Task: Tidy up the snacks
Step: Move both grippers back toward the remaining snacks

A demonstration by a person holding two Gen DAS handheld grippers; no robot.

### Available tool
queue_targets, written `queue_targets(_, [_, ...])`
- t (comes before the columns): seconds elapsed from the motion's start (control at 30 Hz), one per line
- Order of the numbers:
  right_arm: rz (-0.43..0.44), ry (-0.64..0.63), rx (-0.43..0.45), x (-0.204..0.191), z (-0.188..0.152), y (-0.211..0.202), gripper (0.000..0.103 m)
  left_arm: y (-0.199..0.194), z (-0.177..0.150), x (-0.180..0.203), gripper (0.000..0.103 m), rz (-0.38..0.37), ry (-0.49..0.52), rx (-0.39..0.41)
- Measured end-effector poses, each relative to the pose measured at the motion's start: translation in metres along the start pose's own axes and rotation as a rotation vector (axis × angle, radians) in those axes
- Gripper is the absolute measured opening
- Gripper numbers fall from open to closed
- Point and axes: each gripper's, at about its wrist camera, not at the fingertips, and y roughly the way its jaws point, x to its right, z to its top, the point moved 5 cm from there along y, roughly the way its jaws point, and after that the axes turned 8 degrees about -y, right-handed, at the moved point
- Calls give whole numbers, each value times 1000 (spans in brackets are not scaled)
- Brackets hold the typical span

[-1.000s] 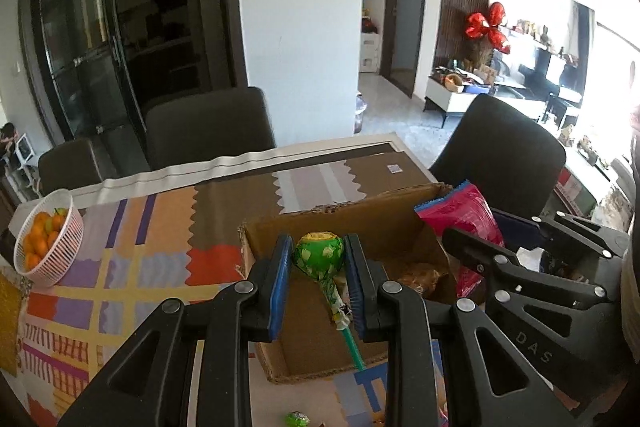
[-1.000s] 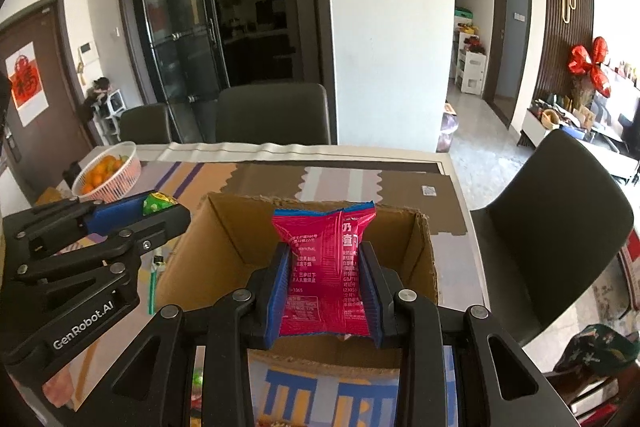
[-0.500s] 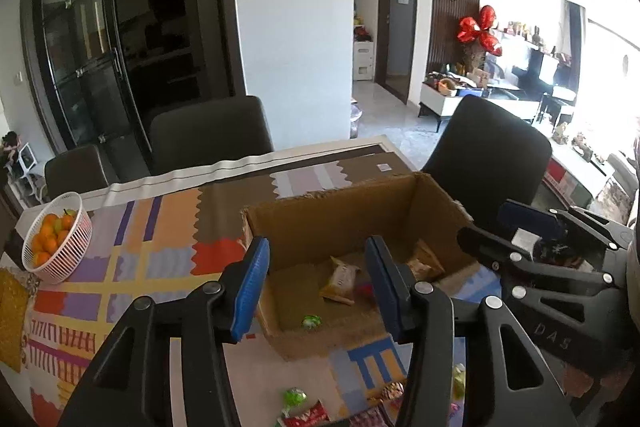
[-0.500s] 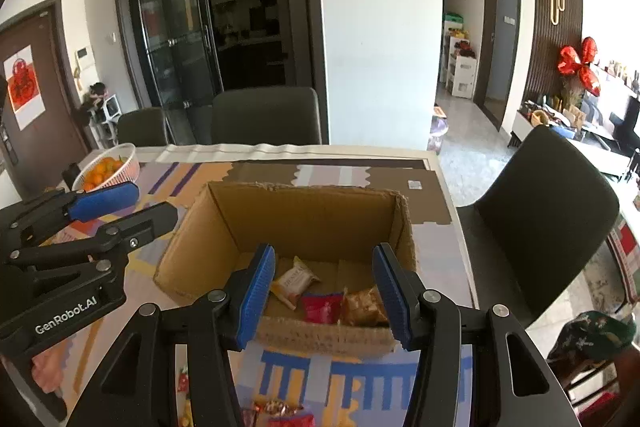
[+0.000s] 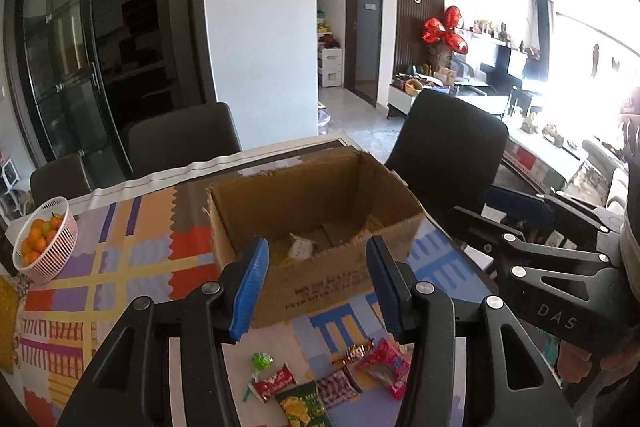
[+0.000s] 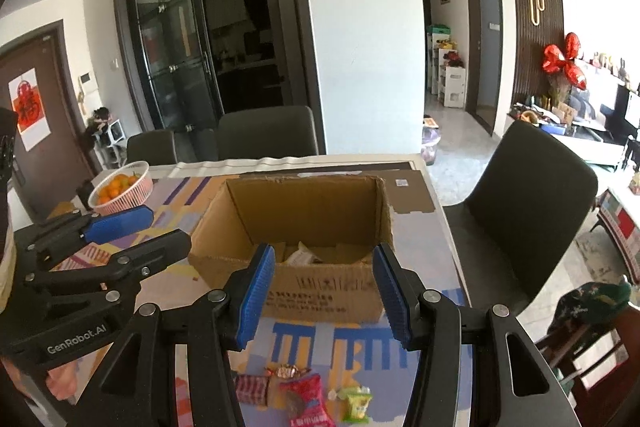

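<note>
**A:** What changed?

**B:** I've just let both pairs of fingers open. The left gripper (image 5: 316, 283) and right gripper (image 6: 324, 293) stand apart with nothing between them; lollipop and red packet are gone from them, so two snacks are in the box (image 6: 304, 207) beyond my fingertips.

**A:** Views differ?

**B:** Below my left fingers: green lollipop (image 5: 262, 361), green packet (image 5: 302, 405). Right view shows the red packet (image 6: 306, 401).

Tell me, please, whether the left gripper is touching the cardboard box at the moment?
Apart. The right wrist view shows the left gripper, jaws empty, beside the cardboard box, with patterned tablecloth visible between.
</note>
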Motion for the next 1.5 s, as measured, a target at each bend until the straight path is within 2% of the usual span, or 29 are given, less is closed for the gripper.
queue_targets(0.3, [-44,-25,-36,-3,-42,-7,52,4,-42,11,51,-17,47,-45])
queue_targets(0.8, [-39,40,-219,5,-126,16,52,42,-114,20,51,-33,124,-213])
queue_targets(1.0, [-42,50,-292,5,-151,29,52,63,-131,21,51,-38,158,-281])
queue_targets(1.17, [-42,76,-341,9,-167,43,52,85,-143,18,51,-55,142,-338])
queue_targets(1.5, [-32,125,-425,15,-191,71,52,122,-155,18,50,-75,142,-401])
